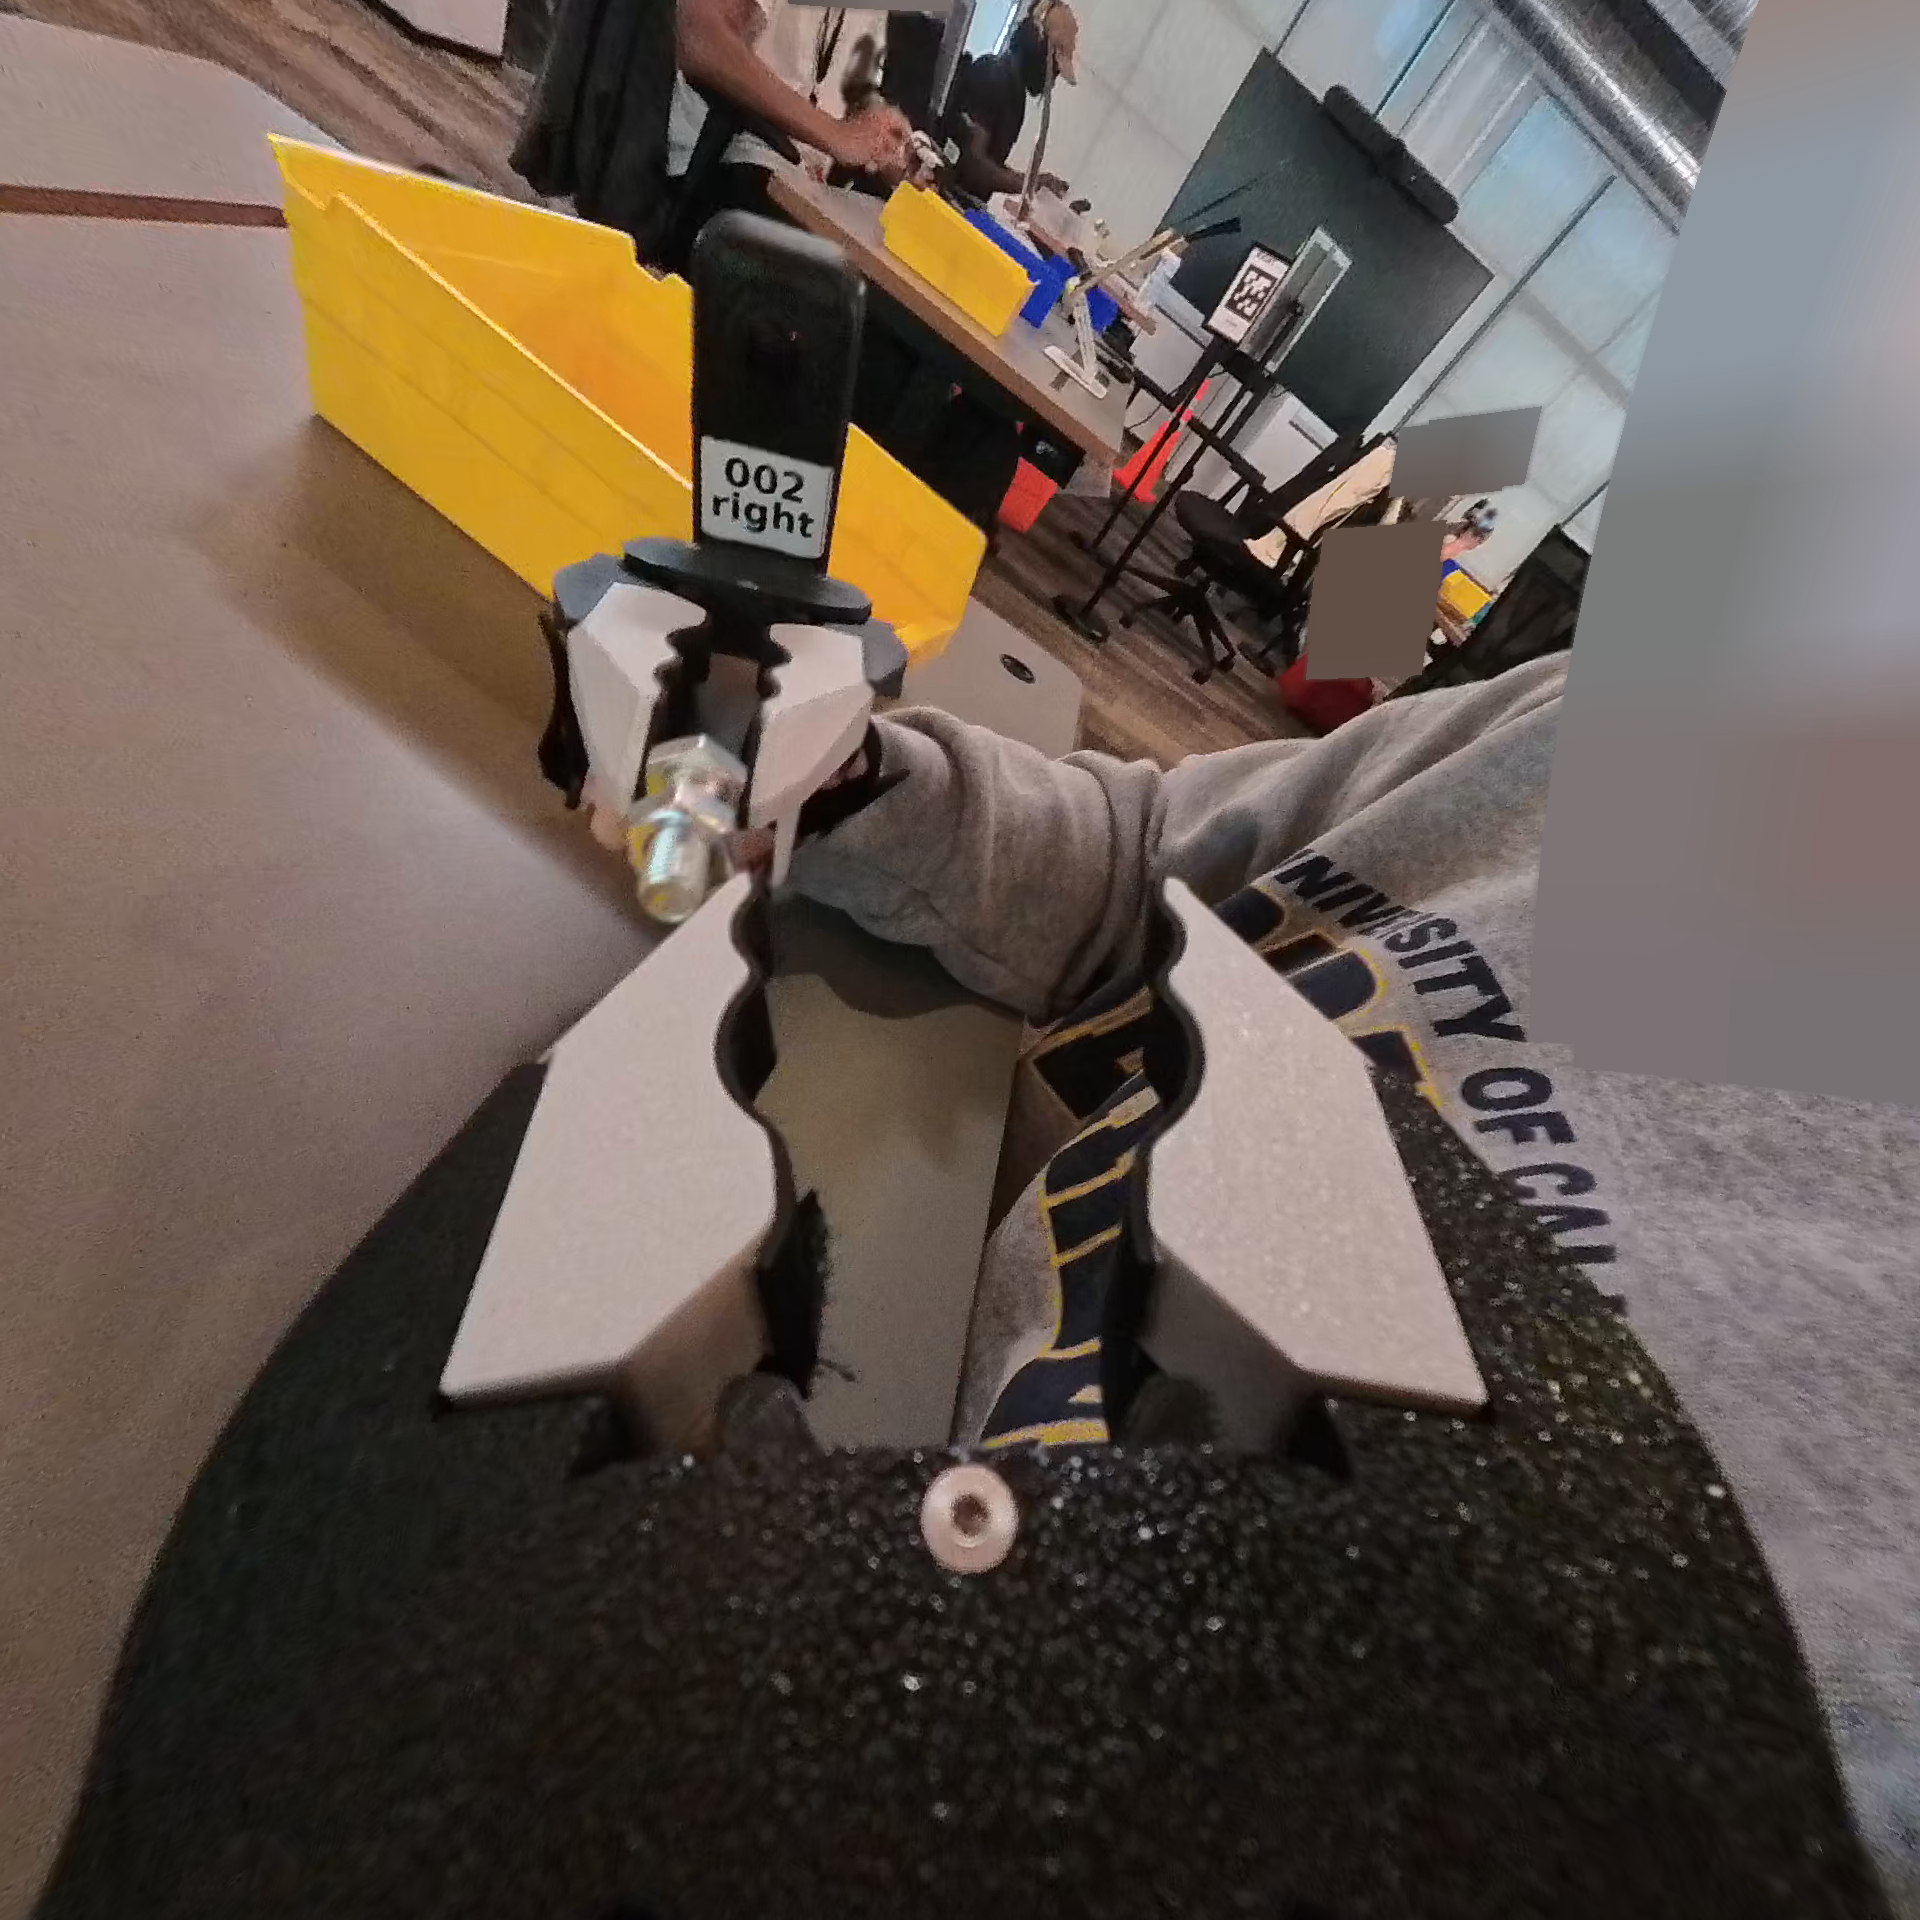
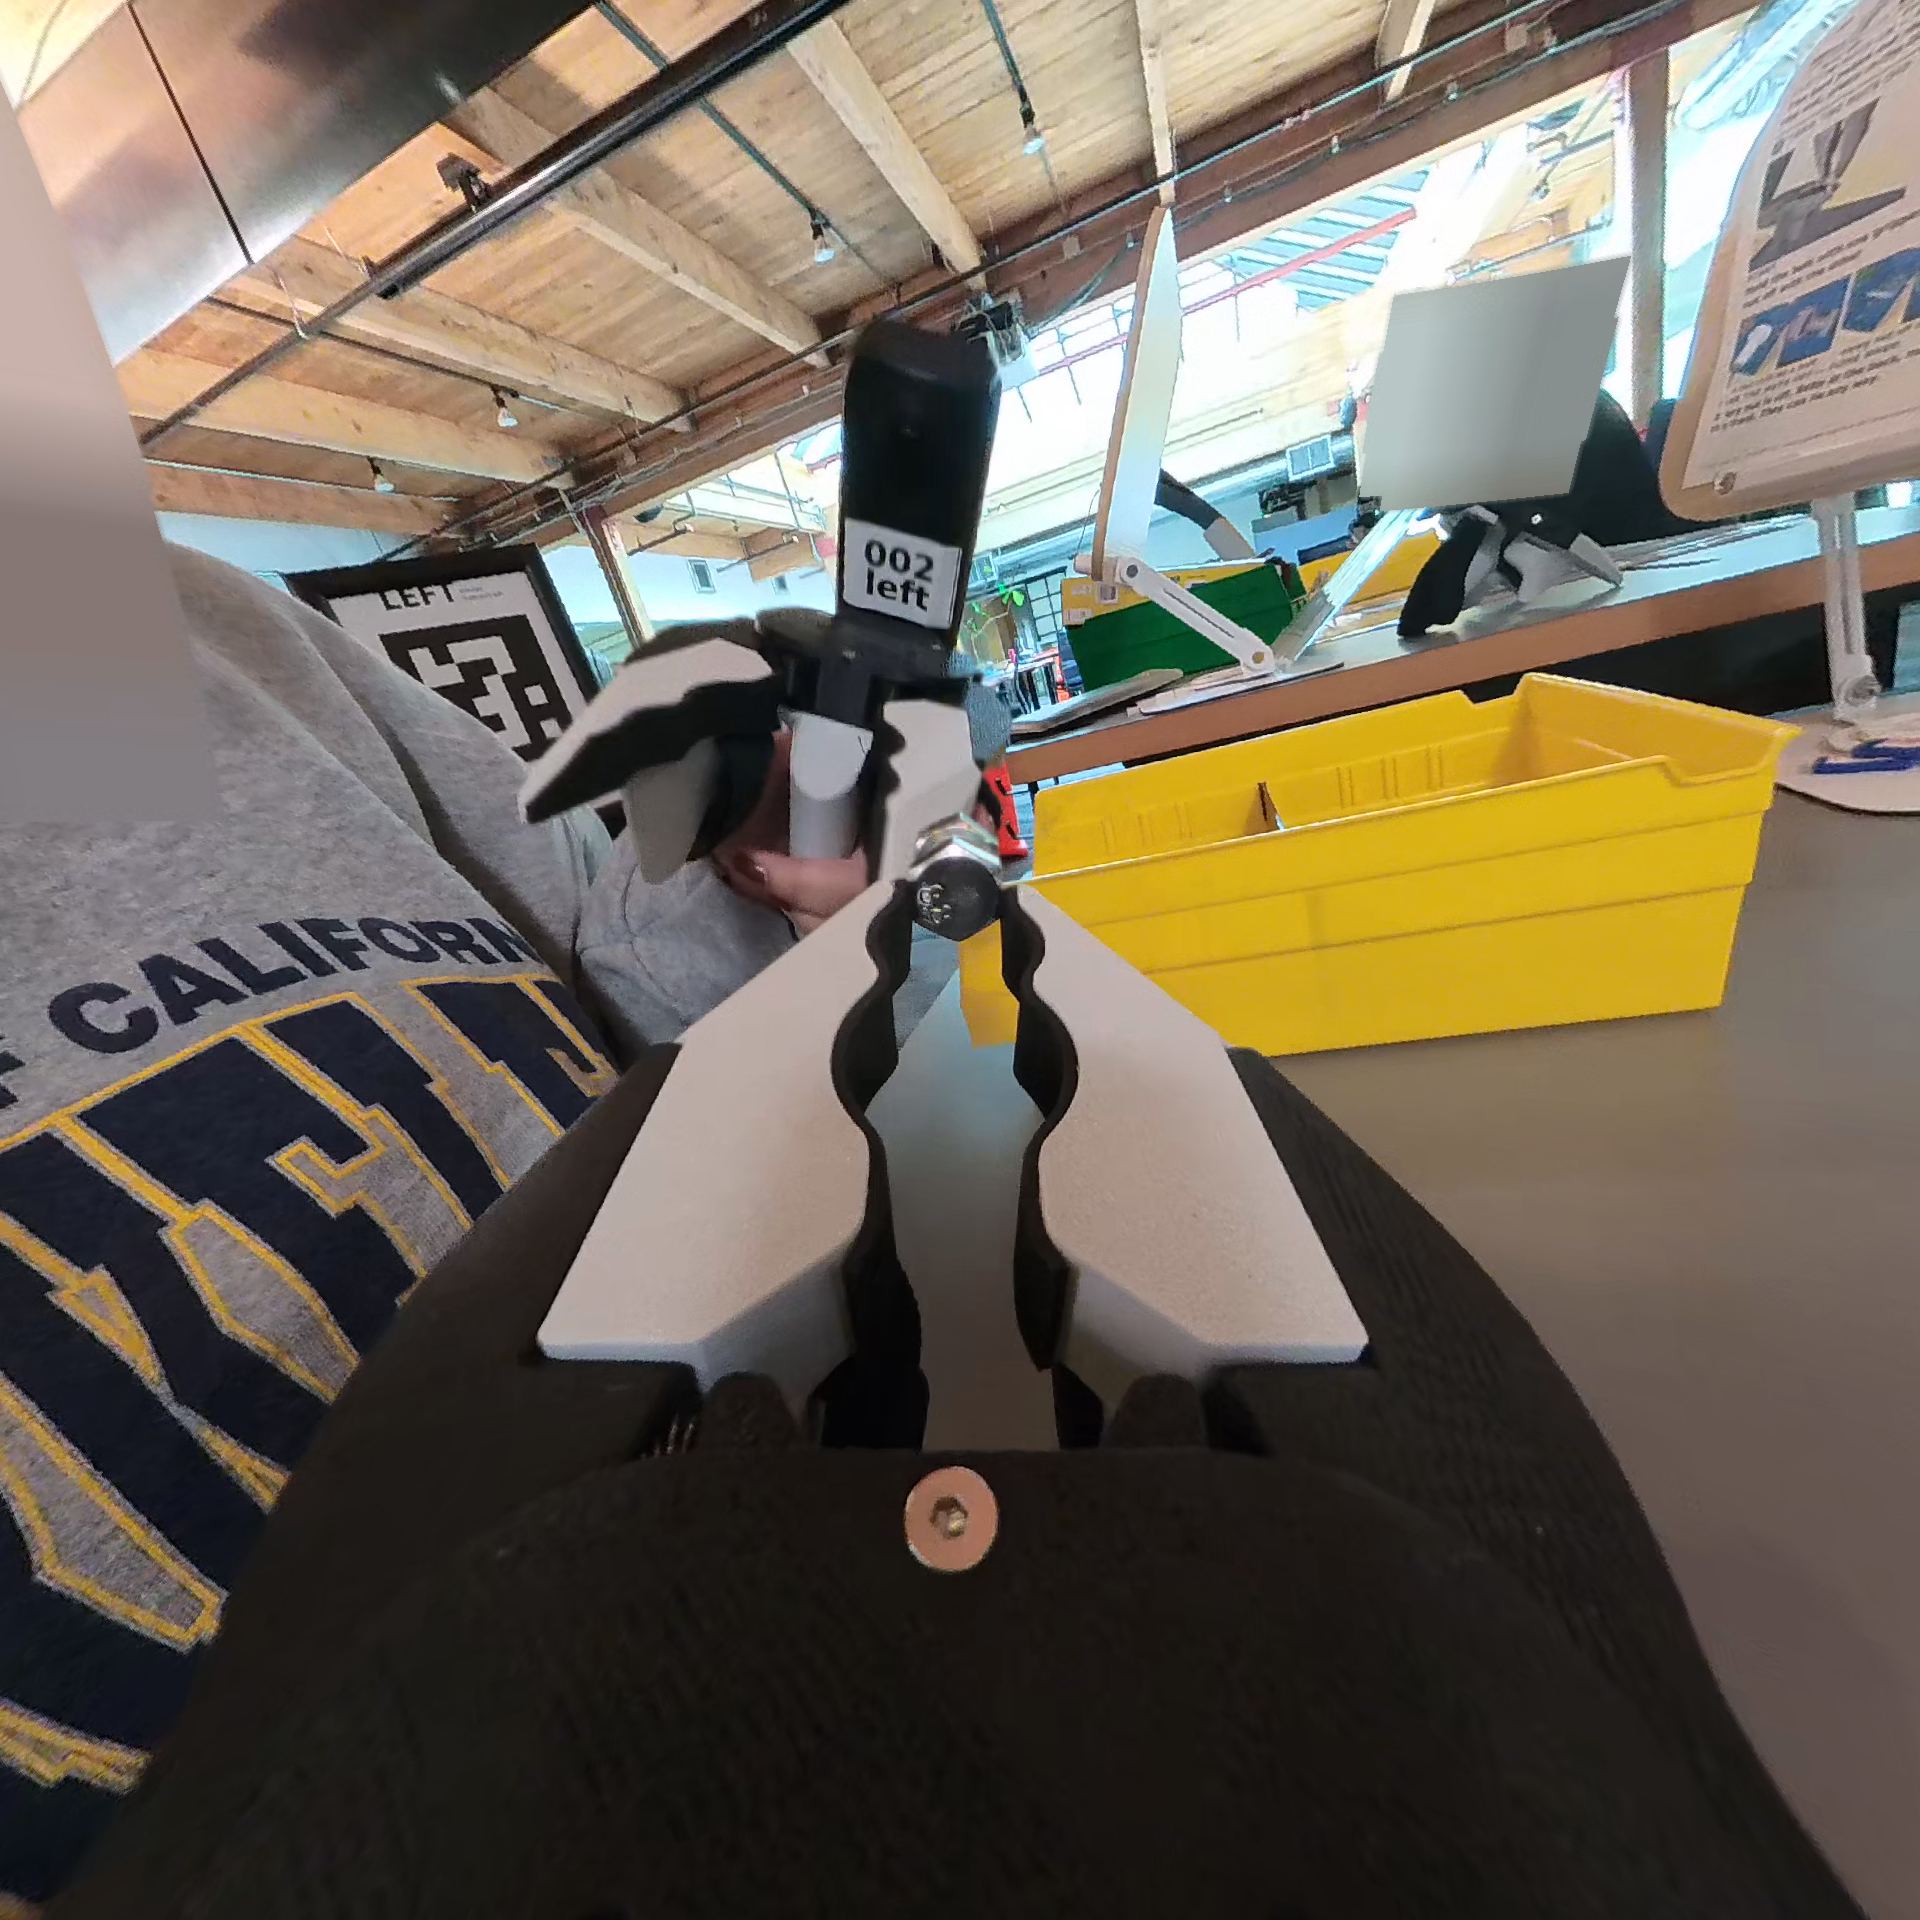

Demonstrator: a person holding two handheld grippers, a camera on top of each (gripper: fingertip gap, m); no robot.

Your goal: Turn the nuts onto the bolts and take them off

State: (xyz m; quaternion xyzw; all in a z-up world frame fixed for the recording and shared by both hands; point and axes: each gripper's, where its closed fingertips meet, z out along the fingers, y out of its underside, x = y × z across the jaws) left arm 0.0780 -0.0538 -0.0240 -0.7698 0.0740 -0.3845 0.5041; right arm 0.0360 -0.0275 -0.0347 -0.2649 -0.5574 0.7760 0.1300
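A silver bolt (image 1: pixel 670 862) with a nut (image 1: pixel 694 767) on its shank is held by the head in my right gripper (image 1: pixel 691 805), threaded end pointing at the left camera. In the right wrist view, my right gripper (image 2: pixel 951 896) is shut on the bolt's hex head (image 2: pixel 951 902), with the nut (image 2: pixel 951 836) just beyond. My left gripper (image 1: pixel 961 904) is open wide and empty. Its left fingertip (image 1: pixel 743 914) is right beside the bolt's tip, and the bolt is outside the jaws. The open left gripper also shows in the right wrist view (image 2: pixel 717 831).
A yellow bin (image 1: pixel 468 343) (image 2: pixel 1403 883) stands on the brown table (image 1: pixel 208 831) (image 2: pixel 1558 1247) behind the grippers. The person's grey sweatshirt (image 1: pixel 1039 862) (image 2: pixel 208 1039) fills the near side. Other tables with people and bins are far behind.
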